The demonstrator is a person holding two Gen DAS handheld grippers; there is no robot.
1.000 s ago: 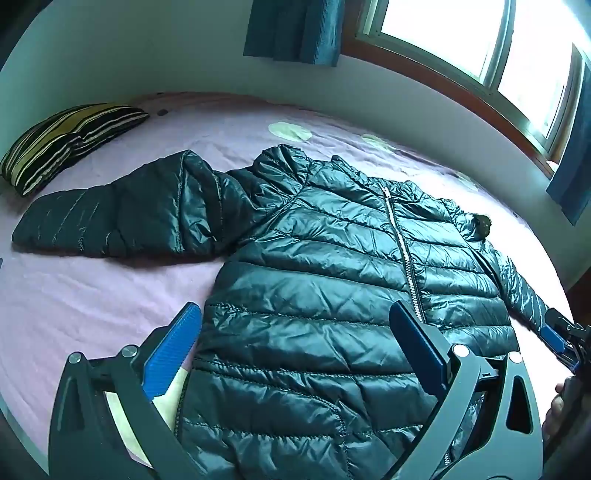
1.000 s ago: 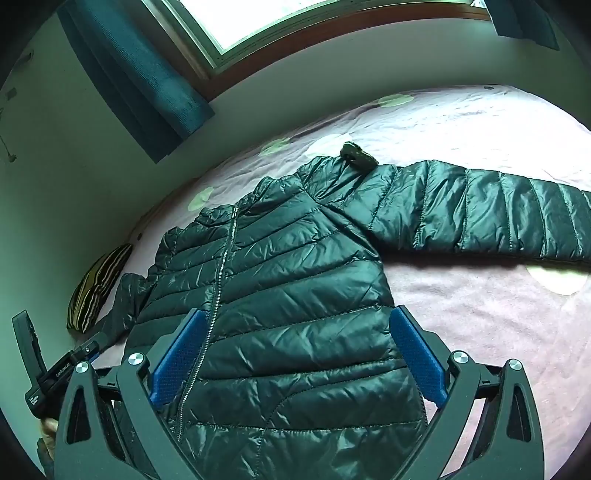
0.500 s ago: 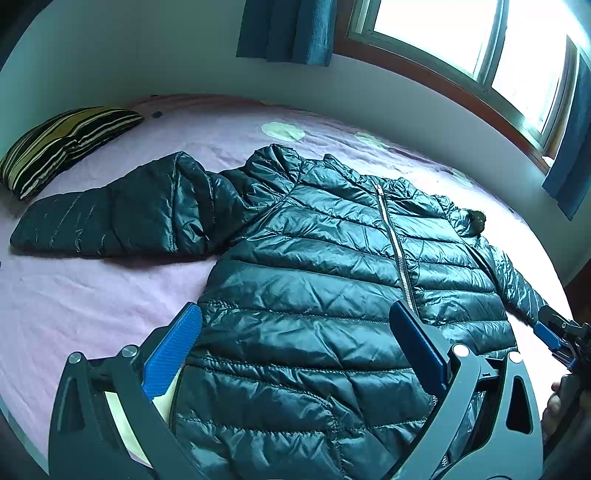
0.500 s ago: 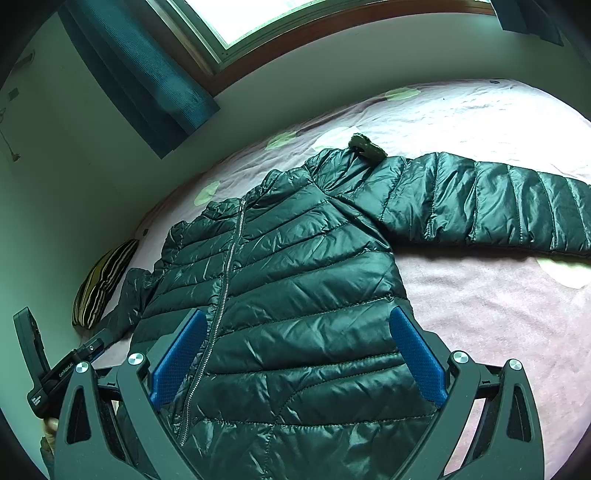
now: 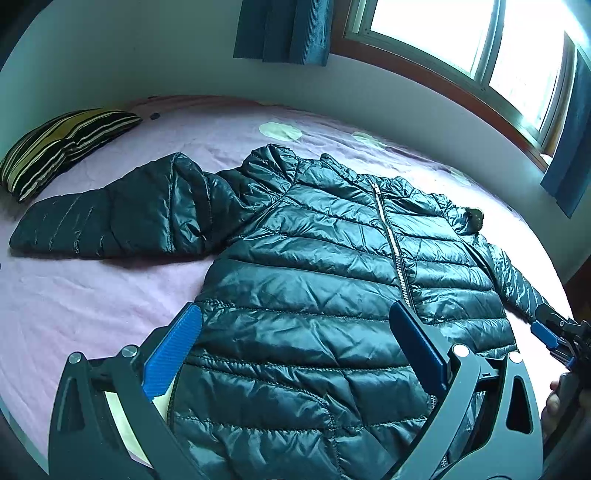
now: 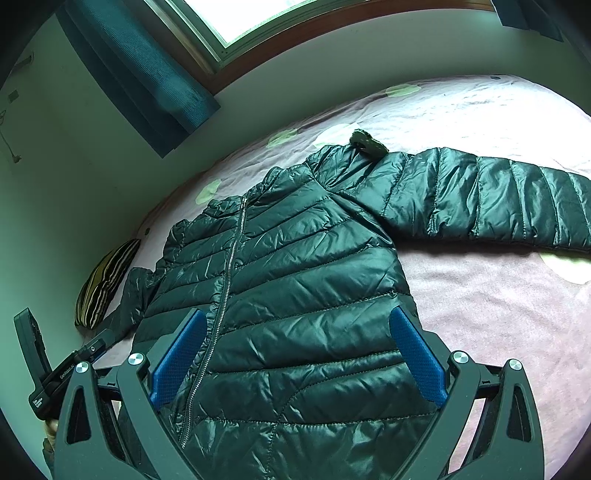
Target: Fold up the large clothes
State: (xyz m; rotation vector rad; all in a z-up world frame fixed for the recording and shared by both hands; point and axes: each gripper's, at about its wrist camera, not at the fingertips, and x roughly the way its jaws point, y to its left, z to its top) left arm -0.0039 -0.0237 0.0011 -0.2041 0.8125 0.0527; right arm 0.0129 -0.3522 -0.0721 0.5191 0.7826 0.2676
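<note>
A dark green quilted puffer jacket (image 5: 314,266) (image 6: 295,288) lies flat and zipped on a pink bed sheet (image 5: 92,295), front up. One sleeve (image 5: 110,218) stretches out to the left in the left wrist view; the other sleeve (image 6: 480,195) stretches to the right in the right wrist view. My left gripper (image 5: 295,332) hangs open above the jacket's lower left body, nothing between its blue pads (image 5: 173,350). My right gripper (image 6: 295,339) is open over the lower right body. Each gripper shows at the edge of the other's view.
A striped pillow (image 5: 62,147) lies at the bed's far left corner. A wall with a window (image 5: 461,44) and blue curtains (image 5: 284,29) runs behind the bed. Pink sheet (image 6: 480,295) lies bare beside the jacket's right flank. A hand (image 5: 554,402) holds the right gripper's handle.
Both grippers have drifted slightly over the jacket's hem, so the jacket sits a little lower and closer in both views. Both stay open; the jacket has not moved.
</note>
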